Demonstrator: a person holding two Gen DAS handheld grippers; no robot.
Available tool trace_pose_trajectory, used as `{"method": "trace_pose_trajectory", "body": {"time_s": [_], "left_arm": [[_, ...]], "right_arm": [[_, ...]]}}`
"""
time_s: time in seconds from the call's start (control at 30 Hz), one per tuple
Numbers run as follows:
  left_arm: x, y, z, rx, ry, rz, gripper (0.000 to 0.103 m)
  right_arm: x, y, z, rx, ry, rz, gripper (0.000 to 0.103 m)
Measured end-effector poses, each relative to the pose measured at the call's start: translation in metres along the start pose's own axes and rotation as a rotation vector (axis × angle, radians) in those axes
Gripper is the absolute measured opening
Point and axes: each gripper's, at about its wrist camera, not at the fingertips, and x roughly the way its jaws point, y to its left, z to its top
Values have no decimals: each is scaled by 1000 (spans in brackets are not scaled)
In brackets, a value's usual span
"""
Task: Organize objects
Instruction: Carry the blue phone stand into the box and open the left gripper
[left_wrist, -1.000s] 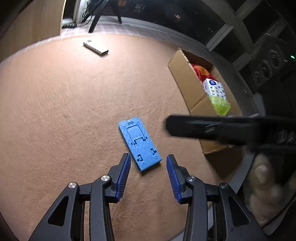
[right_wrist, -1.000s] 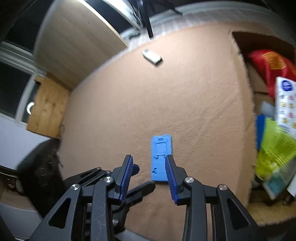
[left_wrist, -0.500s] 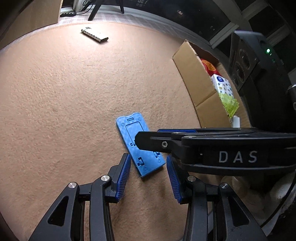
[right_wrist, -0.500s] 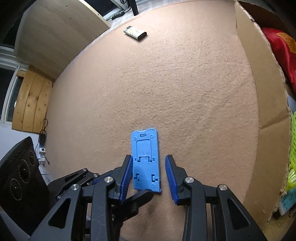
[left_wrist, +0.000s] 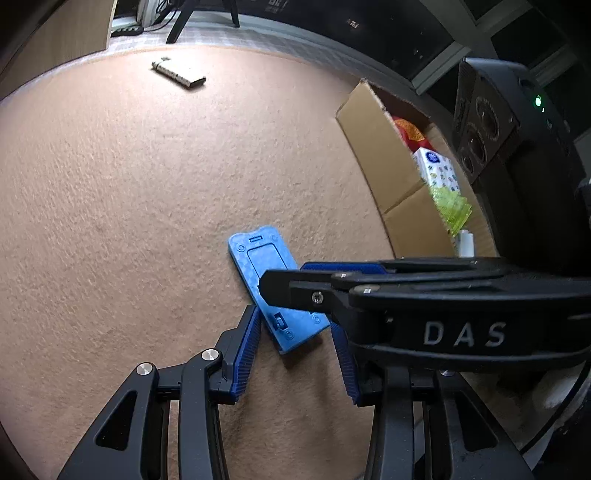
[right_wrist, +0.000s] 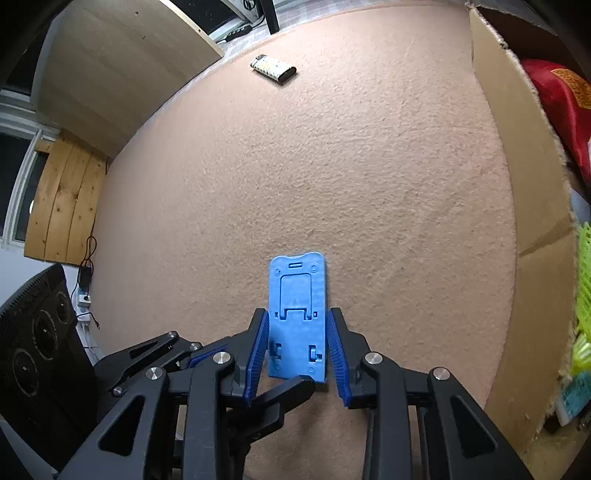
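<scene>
A flat blue plastic phone stand (right_wrist: 297, 310) lies on the tan carpet; it also shows in the left wrist view (left_wrist: 266, 262). My right gripper (right_wrist: 297, 332) is open with its jaws on either side of the stand's near half, close to its edges. My left gripper (left_wrist: 295, 332) is open just behind the stand's near end, and the right gripper crosses over it from the right. A lighter (right_wrist: 272, 68) lies far off on the carpet (left_wrist: 177, 72).
An open cardboard box (left_wrist: 384, 162) stands at the right (right_wrist: 517, 155), holding a red bag (right_wrist: 554, 92), a white printed carton (left_wrist: 437, 168) and a yellow-green item (left_wrist: 452, 208). A black speaker (right_wrist: 33, 332) stands at the left. Wooden panels (right_wrist: 59, 210) line the carpet's far edge.
The right gripper has moved forward and down, so its jaws now flank the blue stand. The left gripper has crept closer to the stand's near end.
</scene>
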Motion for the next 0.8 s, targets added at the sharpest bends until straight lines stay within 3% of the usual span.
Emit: {"method": "trace_pose_trajectory", "body": {"time_s": [0.5,0.8], "left_arm": [[-21,-39,26,78,-64,-18,42],[-39,-78,35,164,-101,-61,42]], "right_arm": [[-49,-9,0,20,-94,37,29],[-97,-24,-12,52,-198,32,29]]}}
